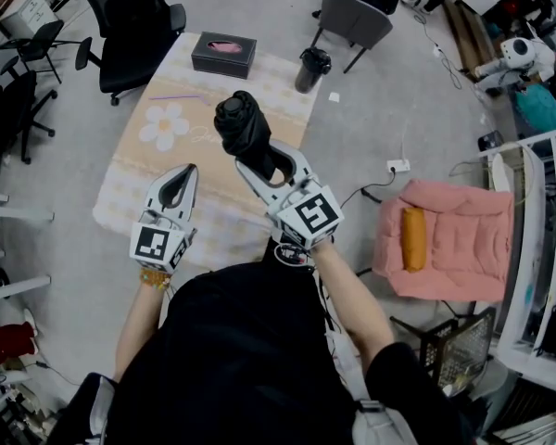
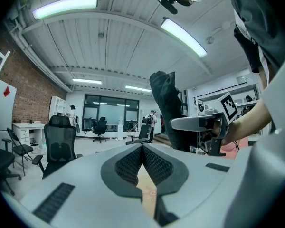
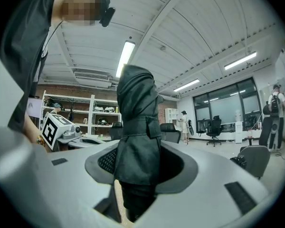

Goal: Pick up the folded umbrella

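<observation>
Black and strapped shut, the folded umbrella (image 1: 243,126) is held clear of the floor, clamped low on its body between the jaws of the right gripper (image 1: 271,162). In the right gripper view the pads are seen pressed against both sides of the fabric. The umbrella stands upright there, with its strap band just above the jaws and its rounded top rising well over them. The left gripper (image 1: 186,172) is held beside the right one, apart from the umbrella. Its jaws are pressed together with nothing between them, as the left gripper view shows. Both grippers are carried above the near half of a beige mat (image 1: 130,184) spread on the grey floor. A white flower print (image 1: 164,124) is seen toward the mat's left edge. A black tissue box (image 1: 223,54) lies at the mat's far edge, and a black cylindrical container (image 1: 311,69) stands just off its far right corner. A pink cushioned seat (image 1: 454,239) with an orange bolster (image 1: 413,239) on it lies well apart to the right.
</observation>
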A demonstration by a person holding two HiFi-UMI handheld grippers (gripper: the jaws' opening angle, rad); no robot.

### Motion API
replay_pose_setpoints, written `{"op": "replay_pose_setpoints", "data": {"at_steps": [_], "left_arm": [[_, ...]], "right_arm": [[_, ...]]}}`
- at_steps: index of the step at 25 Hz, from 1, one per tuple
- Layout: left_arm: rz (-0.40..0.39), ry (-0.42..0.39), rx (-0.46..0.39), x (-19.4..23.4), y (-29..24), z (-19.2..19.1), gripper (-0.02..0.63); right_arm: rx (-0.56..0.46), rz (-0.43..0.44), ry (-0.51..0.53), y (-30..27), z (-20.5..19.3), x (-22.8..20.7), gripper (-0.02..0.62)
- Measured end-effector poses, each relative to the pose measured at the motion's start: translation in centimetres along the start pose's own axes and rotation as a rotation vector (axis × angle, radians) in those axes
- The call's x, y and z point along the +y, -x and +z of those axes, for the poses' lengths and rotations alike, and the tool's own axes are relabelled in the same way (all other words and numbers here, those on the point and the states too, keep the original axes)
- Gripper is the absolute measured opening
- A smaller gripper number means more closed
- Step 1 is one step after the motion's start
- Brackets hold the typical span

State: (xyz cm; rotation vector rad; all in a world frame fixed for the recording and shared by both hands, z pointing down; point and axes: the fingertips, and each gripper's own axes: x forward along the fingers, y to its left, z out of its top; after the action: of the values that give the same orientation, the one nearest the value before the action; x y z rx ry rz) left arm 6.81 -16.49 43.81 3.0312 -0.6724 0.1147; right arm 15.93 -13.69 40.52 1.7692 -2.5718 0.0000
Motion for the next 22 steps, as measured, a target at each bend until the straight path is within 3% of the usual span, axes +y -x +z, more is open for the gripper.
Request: {"op": "replay_pose_setpoints", "data": {"at_steps": [22], "left_arm": [[0.001, -0.004, 0.0, 0.12, -0.57, 0.22, 0.014]], "right_arm": [[0.01, 0.022, 0.032, -0.19, 0.04, 0.1, 0.196]]}}
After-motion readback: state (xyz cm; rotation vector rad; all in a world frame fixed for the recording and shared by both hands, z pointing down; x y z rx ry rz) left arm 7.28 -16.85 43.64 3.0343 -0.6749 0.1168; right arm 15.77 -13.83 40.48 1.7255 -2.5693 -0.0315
